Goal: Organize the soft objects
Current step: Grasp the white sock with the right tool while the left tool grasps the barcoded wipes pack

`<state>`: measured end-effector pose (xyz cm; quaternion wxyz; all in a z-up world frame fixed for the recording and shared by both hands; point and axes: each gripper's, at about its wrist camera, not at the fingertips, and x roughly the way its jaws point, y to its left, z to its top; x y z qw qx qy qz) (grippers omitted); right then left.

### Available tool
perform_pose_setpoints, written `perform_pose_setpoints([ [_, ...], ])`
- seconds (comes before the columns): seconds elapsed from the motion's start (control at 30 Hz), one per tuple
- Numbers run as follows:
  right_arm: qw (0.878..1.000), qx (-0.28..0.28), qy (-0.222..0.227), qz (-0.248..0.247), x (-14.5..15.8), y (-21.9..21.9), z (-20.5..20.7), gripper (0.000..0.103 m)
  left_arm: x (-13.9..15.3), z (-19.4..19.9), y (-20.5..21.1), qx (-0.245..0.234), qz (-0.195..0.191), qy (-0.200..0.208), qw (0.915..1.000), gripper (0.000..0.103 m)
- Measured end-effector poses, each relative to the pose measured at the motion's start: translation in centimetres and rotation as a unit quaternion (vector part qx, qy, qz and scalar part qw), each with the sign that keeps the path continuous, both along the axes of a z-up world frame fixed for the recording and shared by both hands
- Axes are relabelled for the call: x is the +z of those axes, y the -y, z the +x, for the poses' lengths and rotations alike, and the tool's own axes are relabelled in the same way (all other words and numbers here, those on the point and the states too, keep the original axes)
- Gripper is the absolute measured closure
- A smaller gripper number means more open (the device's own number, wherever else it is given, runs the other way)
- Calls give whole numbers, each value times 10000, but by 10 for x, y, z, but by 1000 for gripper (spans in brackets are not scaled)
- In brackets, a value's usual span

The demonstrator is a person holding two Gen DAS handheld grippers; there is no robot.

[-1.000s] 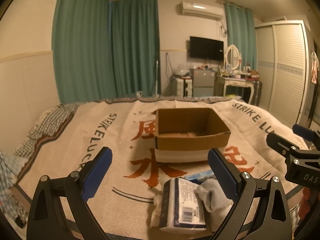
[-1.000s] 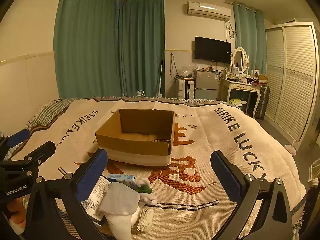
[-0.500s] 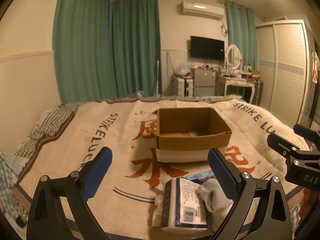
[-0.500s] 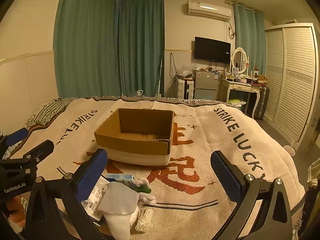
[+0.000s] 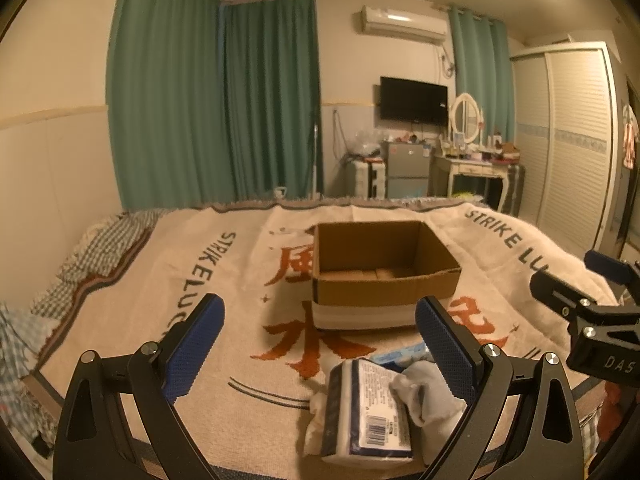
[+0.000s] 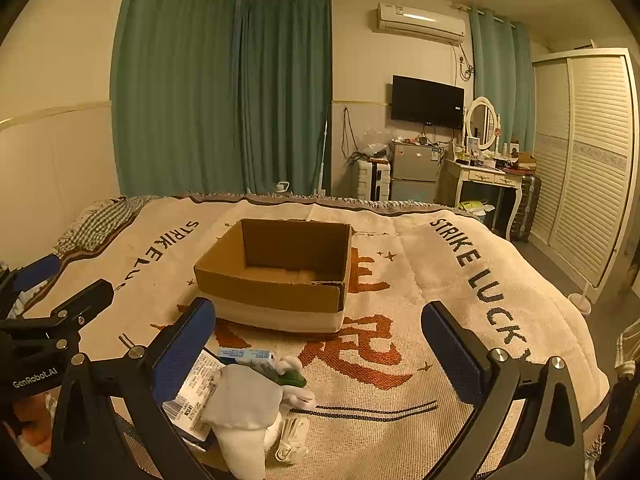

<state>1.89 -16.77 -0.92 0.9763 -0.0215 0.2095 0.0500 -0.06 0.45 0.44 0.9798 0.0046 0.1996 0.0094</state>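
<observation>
Bed covered by a cream woven blanket (image 5: 224, 288) with black "STRIKE LUCK" lettering along both sides and large orange characters in the middle. A checked sheet (image 5: 100, 248) showed at the far left edge under the blanket. An open cardboard box (image 5: 380, 272) sat on the blanket centre, upright, flaps down, nothing visible inside, white band around its base.

Left gripper (image 5: 320, 340) was spread wide, blue pads apart, holding nothing, low over the near edge of the bed. Right gripper (image 6: 320, 340) was likewise spread wide and held nothing. Each gripper showed at the edge of the other's view.

Soft objects lay in a pile at the near edge of the blanket, in front of the box and apart from it: a wrapped tissue pack (image 5: 368, 412) with a barcode label, a white sock (image 6: 244, 412) partly over it, a small blue carton (image 6: 246, 356) just behind, a green bit (image 6: 292, 379) beside the sock, and a small white folded item (image 6: 292, 438) touching the sock's right side. The pile sat between the left gripper's fingers in the left wrist view, toward its right finger; in the right wrist view, beside that gripper's left finger.

Room: teal curtains (image 6: 224, 96) across the far corner, wall air conditioner (image 6: 420, 22), black TV (image 6: 427, 101), small fridge (image 6: 412, 170), white dressing table (image 6: 488, 178) with oval mirror, louvred wardrobe (image 6: 588, 152) on the right. Warm dim light.
</observation>
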Motion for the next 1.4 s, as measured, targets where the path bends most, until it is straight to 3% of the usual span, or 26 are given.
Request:
perform_pose_setpoints([
  [0.27, 9994, 192, -205, -210, -8, -15, -4, 0, -10, -3, -12, 61, 61, -140, 9999, 5],
  [0.5, 9903, 578, -1165, -482, -74, -42, 14, 0, -57, 13, -21, 206, 135, -789, 9966, 5],
  [0.67, 9818, 805, -1662, -433, -111, -54, 33, 11, -78, 18, -20, 188, 187, -1094, 9936, 5],
  [0.77, 9788, 940, -1794, -296, -120, -58, 38, 13, -84, 18, -21, 134, 193, -1191, 9926, 5],
  [0.83, 9758, 1081, -1887, -239, -125, -60, 41, 23, -85, 18, -22, 137, 207, -1222, 9922, 5],
  [0.93, 9720, 1152, -2043, -172, -132, -62, 47, 28, -85, 19, -22, 132, 220, -1238, 9920, 5],
  [1.03, 9690, 1197, -2158, -85, -134, -60, 49, 46, -84, 18, -20, 129, 269, -1247, 9917, 5],
  [1.1, 9700, 1214, -2107, 41, -128, -54, 45, 51, -82, 15, -18, 117, 324, -1230, 9918, 5],
  [1.27, 9798, 1128, -1644, 150, -96, -34, 24, 53, -85, 6, -1, -109, 441, -1305, 9904, 5],
  [1.4, 9851, 987, -1389, 251, -73, -17, 16, 53, -102, 4, 25, -547, 585, -1632, 9833, 5],
])
